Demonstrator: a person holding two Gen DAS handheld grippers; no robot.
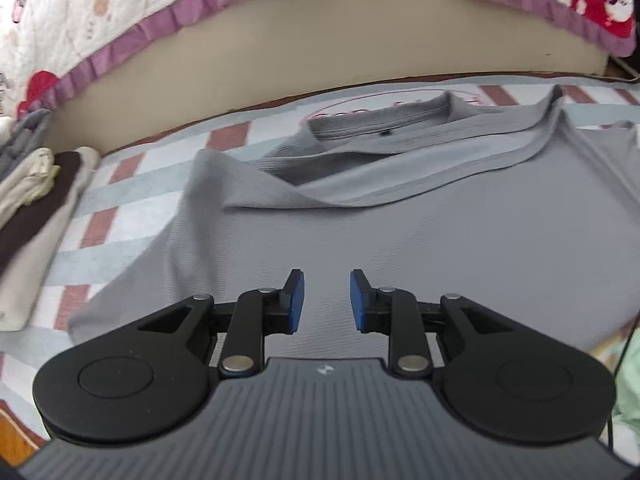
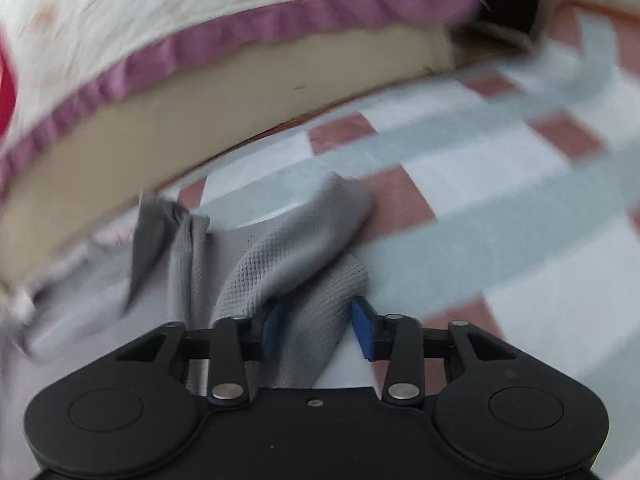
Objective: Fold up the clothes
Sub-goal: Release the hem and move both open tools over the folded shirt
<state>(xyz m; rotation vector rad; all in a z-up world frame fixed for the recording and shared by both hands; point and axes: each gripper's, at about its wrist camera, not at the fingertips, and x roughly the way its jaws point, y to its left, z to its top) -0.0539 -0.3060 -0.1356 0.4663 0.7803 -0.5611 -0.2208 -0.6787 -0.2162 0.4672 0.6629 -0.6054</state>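
A grey knit shirt lies on the checked sheet, its collar at the far side and its left part folded over the body. My left gripper hovers open and empty over the shirt's near part. In the right wrist view a bunched grey sleeve or corner of the shirt lies between the blue pads of my right gripper. Its jaws stand apart with cloth between them, the left pad partly hidden by fabric. That view is blurred.
A stack of folded clothes in cream and brown sits at the left. A beige bed base under a quilt with a purple frill runs along the far side. Pale green cloth shows at the right edge.
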